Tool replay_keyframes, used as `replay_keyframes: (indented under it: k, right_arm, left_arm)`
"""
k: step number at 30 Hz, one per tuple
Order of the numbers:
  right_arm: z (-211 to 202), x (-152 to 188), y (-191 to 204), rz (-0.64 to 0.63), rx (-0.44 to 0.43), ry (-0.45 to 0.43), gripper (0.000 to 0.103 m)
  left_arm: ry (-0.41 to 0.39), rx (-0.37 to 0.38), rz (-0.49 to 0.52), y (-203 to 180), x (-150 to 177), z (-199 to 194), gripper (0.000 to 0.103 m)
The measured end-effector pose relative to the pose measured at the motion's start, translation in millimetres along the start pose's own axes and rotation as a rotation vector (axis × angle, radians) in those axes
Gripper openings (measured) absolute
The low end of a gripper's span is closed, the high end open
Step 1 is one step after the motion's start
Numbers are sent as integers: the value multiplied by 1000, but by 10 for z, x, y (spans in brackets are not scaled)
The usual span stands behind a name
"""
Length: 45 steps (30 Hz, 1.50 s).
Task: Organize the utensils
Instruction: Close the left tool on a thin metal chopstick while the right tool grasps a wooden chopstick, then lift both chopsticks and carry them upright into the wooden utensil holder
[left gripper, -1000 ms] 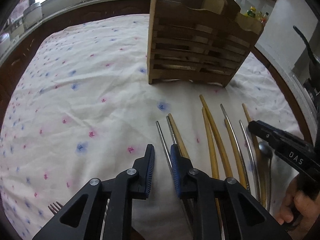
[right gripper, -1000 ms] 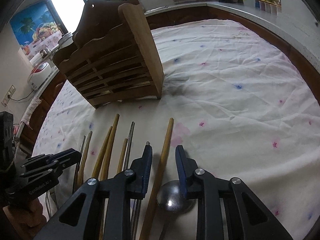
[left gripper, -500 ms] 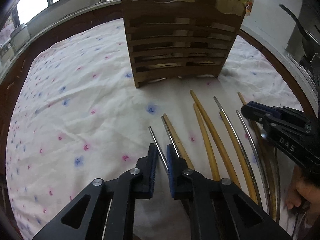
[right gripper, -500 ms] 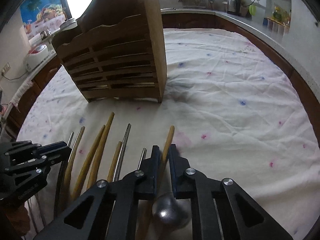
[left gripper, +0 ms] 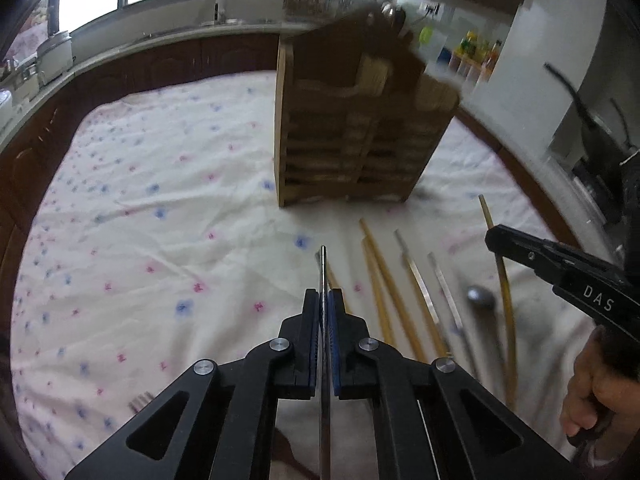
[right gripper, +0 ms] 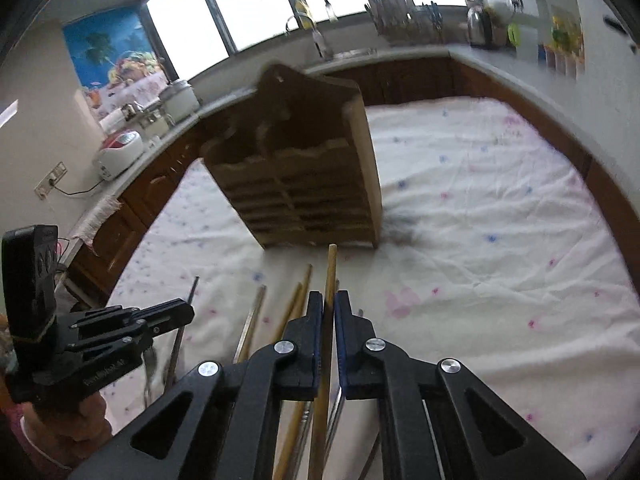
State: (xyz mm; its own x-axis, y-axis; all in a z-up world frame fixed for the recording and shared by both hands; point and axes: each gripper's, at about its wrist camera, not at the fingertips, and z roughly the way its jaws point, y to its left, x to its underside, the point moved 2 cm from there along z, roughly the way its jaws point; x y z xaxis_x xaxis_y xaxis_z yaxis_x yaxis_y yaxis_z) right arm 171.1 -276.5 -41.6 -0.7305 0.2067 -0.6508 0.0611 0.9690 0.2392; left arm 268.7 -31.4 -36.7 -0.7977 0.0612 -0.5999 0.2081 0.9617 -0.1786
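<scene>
the left tool (left gripper: 323, 300) has its ribbed blue pads clamped on a thin, flat metal handle (left gripper: 322, 264) that juts ahead of them. the right tool (right gripper: 328, 304) pinches a round wooden handle (right gripper: 330, 268). beyond them, slim bamboo and steel utensils (left gripper: 404, 280) lie fanned on the wrinkled, flower-dotted white cloth (left gripper: 160, 208) over the worktop. farther back stands the slatted wooden utensil rack (left gripper: 352, 148), blurred.

wooden rack (left gripper: 352, 140) ahead, open cloth (left gripper: 160, 208) left
</scene>
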Motion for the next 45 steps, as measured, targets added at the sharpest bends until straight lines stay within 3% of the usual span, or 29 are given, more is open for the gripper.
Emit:
replay_keyframes:
  k: [12,20,36,45]
  right_arm:
    - [-725,-165,262,-37,-34,-155,6]
    - [-988,-341,311,-45,-34,-242,6]
    - [-1041,-571,260,-29,-37,-310,6]
    - [-1155,-912,190,-12,-23,-419,6]
  left_arm:
    - [-179,85,-14,61,152,-1093,2]
    - [-296,99,-20,109,230,-1529,2]
    - [-384,103,-55,210,53,-1618,2]
    - [-462,111,-65,302,-250,-1586,2]
